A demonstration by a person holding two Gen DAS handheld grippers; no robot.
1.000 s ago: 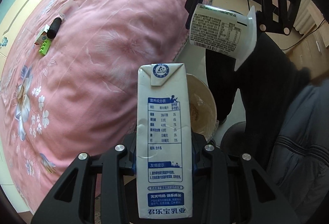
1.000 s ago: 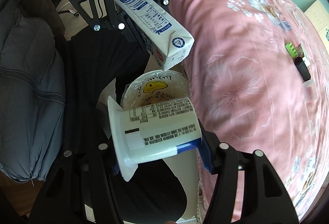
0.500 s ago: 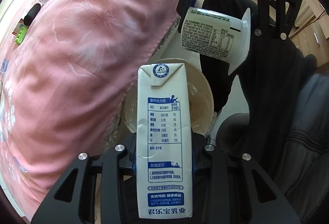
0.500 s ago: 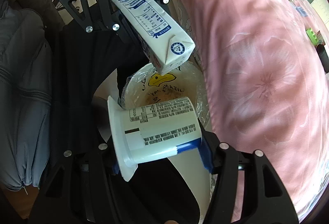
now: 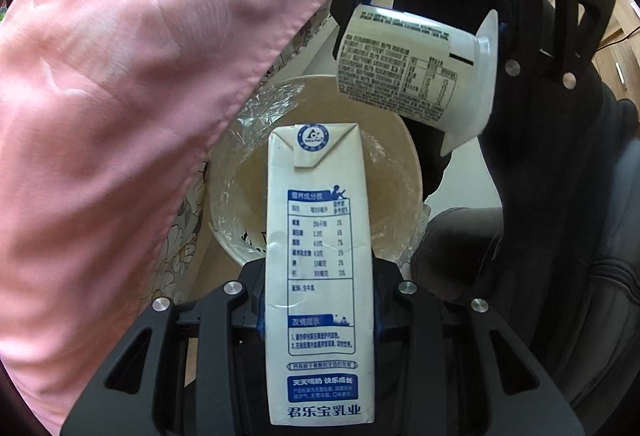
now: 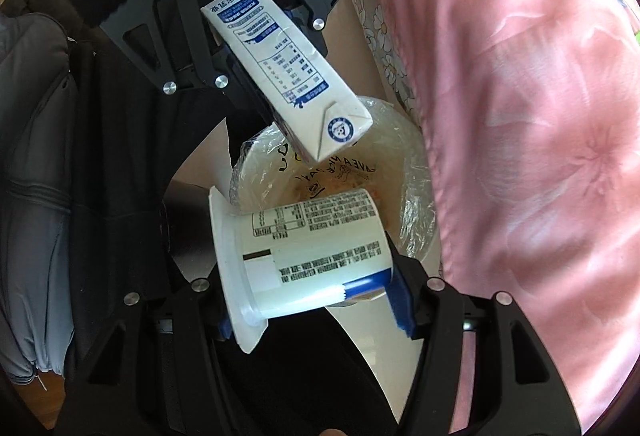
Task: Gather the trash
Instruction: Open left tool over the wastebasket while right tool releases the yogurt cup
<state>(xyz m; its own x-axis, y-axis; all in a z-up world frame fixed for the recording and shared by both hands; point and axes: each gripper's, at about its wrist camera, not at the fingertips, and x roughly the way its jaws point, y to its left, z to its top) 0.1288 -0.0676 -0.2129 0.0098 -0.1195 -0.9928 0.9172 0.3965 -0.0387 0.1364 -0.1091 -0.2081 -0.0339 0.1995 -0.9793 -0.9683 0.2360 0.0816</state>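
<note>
My left gripper (image 5: 320, 320) is shut on a white and blue milk carton (image 5: 320, 276), held over the open mouth of a cream waste bin (image 5: 412, 171) lined with clear plastic. The carton (image 6: 288, 75) shows from the right wrist view, pointing down into the bin (image 6: 416, 220). My right gripper (image 6: 312, 312) is shut on a white plastic cup (image 6: 312, 252) lying sideways, just above the bin's near rim. The cup (image 5: 416, 67) hangs above the bin's far side in the left wrist view.
A pink flowered duvet (image 5: 120, 115) hangs over the bed edge right beside the bin and also fills the right side of the right wrist view (image 6: 540, 155). A person's dark clothing (image 5: 560, 195) and a grey padded jacket (image 6: 32, 195) are on the other side.
Both grippers have moved down and in toward the bin with their loads. The bin now fills more of each view, and the items on the bed have dropped out of sight.
</note>
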